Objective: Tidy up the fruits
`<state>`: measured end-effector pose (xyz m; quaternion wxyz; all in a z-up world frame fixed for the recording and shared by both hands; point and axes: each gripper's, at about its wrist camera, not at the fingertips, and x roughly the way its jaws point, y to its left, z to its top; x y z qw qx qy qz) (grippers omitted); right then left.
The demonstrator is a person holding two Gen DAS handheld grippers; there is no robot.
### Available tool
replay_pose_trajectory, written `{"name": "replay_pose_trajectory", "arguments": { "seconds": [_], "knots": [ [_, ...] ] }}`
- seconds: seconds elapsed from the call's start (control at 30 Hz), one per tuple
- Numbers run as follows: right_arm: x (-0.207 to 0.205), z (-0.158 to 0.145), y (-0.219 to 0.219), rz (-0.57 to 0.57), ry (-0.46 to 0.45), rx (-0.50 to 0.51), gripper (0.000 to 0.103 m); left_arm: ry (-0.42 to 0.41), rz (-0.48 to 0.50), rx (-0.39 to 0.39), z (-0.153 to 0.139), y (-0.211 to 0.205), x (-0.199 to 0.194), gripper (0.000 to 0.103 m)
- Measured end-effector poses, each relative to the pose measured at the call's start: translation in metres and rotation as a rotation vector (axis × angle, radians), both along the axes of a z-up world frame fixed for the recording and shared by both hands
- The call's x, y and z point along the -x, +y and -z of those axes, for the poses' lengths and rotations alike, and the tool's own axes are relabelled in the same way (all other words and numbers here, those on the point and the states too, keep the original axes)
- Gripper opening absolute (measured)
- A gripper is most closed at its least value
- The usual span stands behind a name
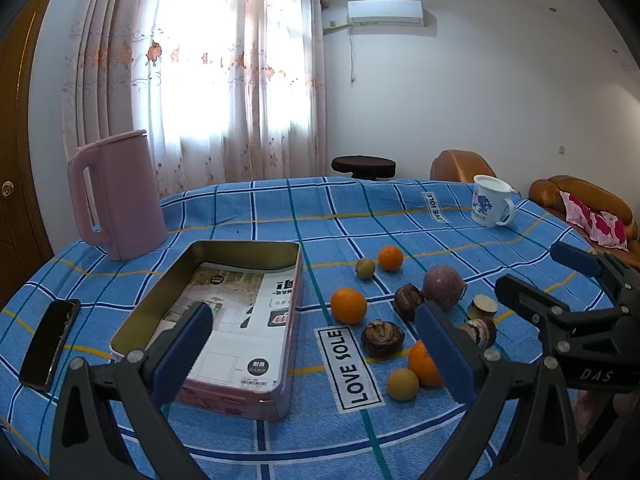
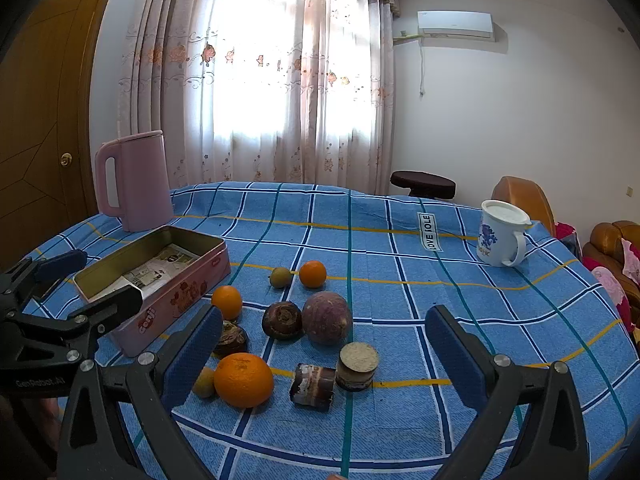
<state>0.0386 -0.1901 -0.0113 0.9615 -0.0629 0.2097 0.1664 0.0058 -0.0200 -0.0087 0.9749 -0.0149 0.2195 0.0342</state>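
Observation:
A pink open tin point(image 1: 224, 308) point(image 2: 160, 276) lined with printed paper stands on the blue checked tablecloth. Right of it lie three oranges point(image 1: 349, 305) point(image 2: 243, 379), two small yellow-green fruits point(image 1: 402, 384) point(image 2: 280, 277), a round purple fruit point(image 1: 443, 286) point(image 2: 327, 318) and several dark brown fruits point(image 1: 382, 338) point(image 2: 282, 320). My left gripper point(image 1: 316, 356) is open and empty above the tin's near right corner; it also shows in the right wrist view point(image 2: 100, 280). My right gripper point(image 2: 324, 356) is open and empty over the fruit cluster; it also shows in the left wrist view point(image 1: 548, 272).
A pink kettle point(image 1: 116, 196) point(image 2: 136, 180) stands behind the tin. A black phone point(image 1: 50, 344) lies left of the tin. A white mug point(image 1: 490, 202) point(image 2: 502, 234) with a blue print stands at the far right. Brown sofas and a dark stool stand beyond the table.

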Motion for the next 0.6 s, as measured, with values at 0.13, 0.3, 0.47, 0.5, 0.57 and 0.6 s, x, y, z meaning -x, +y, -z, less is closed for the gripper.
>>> {"name": "replay_pose_trajectory", "arguments": {
  "seconds": [0.13, 0.3, 0.47, 0.5, 0.57, 0.6],
  "knots": [
    [-0.0002, 0.0003, 0.0003, 0.000, 0.001, 0.000, 0.102, 0.003, 0.001, -0.001, -0.0002, -0.0001, -0.0001, 0.103],
    [-0.0005, 0.0006, 0.0007, -0.001, 0.002, 0.000, 0.102, 0.001, 0.000, -0.001, -0.0001, -0.0004, 0.0005, 0.103],
    [-0.0006, 0.0006, 0.0008, 0.001, 0.003, 0.000, 0.102, 0.003, 0.002, -0.002, -0.0001, -0.0008, 0.0001, 0.103],
    [-0.0011, 0.0009, 0.0010, 0.002, 0.004, 0.000, 0.102, 0.004, 0.002, -0.003, 0.0000, -0.0007, -0.0001, 0.103],
    [-0.0013, 0.0018, 0.0016, 0.001, 0.008, 0.001, 0.102, 0.005, 0.001, -0.003, 0.0001, -0.0012, -0.0003, 0.103],
    [-0.0017, 0.0028, 0.0009, 0.001, 0.008, 0.002, 0.102, 0.006, 0.002, -0.003, 0.0005, -0.0014, -0.0001, 0.103]
  ]
}}
